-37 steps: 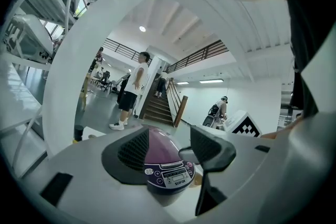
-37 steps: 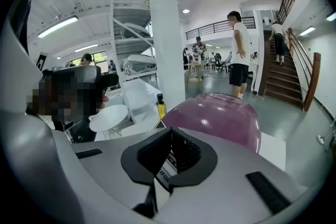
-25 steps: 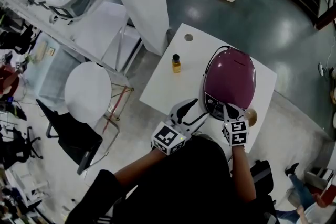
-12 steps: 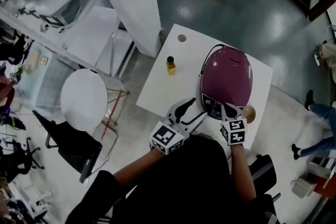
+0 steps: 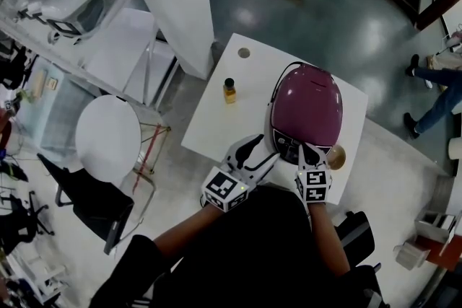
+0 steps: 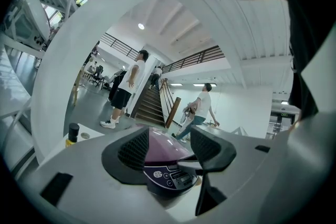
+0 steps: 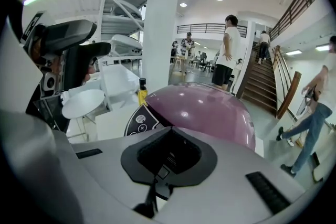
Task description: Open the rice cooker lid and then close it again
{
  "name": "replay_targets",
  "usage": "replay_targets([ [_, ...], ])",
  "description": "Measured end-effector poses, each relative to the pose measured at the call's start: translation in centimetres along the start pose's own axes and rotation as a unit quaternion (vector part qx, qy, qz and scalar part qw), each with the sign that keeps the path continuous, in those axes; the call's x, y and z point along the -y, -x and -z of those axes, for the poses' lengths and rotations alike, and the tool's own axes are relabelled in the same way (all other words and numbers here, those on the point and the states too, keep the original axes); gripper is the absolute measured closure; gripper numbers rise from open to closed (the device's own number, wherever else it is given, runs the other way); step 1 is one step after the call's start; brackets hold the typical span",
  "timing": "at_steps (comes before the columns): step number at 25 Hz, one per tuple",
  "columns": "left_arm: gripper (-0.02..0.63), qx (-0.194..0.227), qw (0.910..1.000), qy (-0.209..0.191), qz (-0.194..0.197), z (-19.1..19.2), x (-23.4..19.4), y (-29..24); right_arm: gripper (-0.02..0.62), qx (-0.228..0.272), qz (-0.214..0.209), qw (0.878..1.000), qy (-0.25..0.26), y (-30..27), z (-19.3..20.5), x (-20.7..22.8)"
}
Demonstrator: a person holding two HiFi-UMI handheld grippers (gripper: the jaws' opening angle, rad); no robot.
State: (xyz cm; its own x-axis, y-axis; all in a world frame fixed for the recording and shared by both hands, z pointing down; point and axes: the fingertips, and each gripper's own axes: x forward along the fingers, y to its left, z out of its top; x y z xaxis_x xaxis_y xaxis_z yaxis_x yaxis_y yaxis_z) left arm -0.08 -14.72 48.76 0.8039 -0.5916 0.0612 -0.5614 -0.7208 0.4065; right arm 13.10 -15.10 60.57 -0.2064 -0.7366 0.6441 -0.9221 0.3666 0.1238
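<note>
Purple, glossy, dome-shaped rice cooker (image 5: 307, 108) sits on the right half of a white square desk (image 5: 216, 133), lid down and closed, with its dark control panel (image 6: 170, 178) facing the person. The right hand-held gripper (image 5: 307, 150) has its jaws squeezed together with nothing in them, tips right at the cooker's front edge by that panel; can't tell if they actually touch it. The left hand-held gripper (image 5: 264, 150) is just beside the cooker's front left corner, jaws spread wide and empty, the panel showing in the gap beyond them. A small yellow bottle with a black cap (image 5: 229, 90) stands to the cooker's left, well apart. Some little round tan thing (image 5: 336, 156) peeks out at the cooker's front right.
</note>
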Motion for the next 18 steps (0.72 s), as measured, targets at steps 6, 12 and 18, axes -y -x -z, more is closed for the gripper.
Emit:
replay_targets([
  [6,0.380,-0.002,0.9996,0.026,-0.003,0.6,-0.2,0.5,0.595,0.004,0.008,1.000,-0.003,-0.2,0.1,0.1],
  [12,0.380,-0.003,0.9997,0.026,-0.004,0.7,-0.2,0.6,0.595,0.008,0.010,0.999,-0.032,-0.1,0.2,0.3],
  [18,0.380,-0.004,0.9996,0.027,-0.007,0.9,-0.6,1.2,0.595,0.011,0.018,0.999,-0.028,-0.1,0.2,0.2],
])
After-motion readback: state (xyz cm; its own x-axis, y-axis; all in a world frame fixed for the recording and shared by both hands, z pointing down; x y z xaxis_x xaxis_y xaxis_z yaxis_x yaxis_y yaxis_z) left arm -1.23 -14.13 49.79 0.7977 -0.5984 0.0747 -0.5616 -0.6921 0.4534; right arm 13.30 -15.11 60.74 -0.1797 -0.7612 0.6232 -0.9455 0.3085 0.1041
